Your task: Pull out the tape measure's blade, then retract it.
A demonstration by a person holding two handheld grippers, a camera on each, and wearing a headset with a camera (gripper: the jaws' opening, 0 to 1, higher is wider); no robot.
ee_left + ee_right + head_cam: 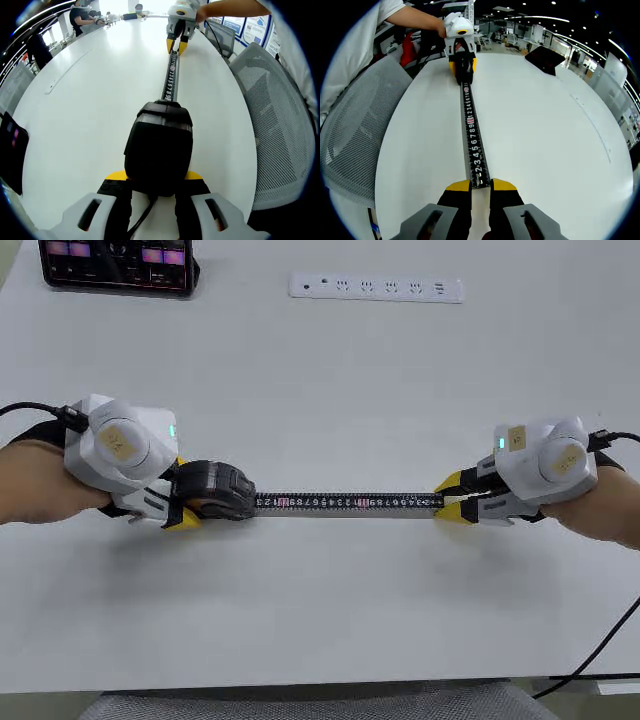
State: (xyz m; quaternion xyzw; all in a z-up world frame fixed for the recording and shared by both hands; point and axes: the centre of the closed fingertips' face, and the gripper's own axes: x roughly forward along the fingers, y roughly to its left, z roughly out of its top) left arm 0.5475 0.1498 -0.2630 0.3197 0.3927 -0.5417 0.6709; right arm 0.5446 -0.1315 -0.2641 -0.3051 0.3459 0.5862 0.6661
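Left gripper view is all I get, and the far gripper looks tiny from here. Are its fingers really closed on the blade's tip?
Observer: Yes. In the right gripper view the right gripper has its yellow fingers closed on the blade at its very end, beside the 1 mark.
Operator: How far out is it?
Observer: In the head view two red marks sit on the blade between the case and the tip.
Operator: Any cable near it?
Observer: A black cable drops past the table at its near edge, apart from the blade.
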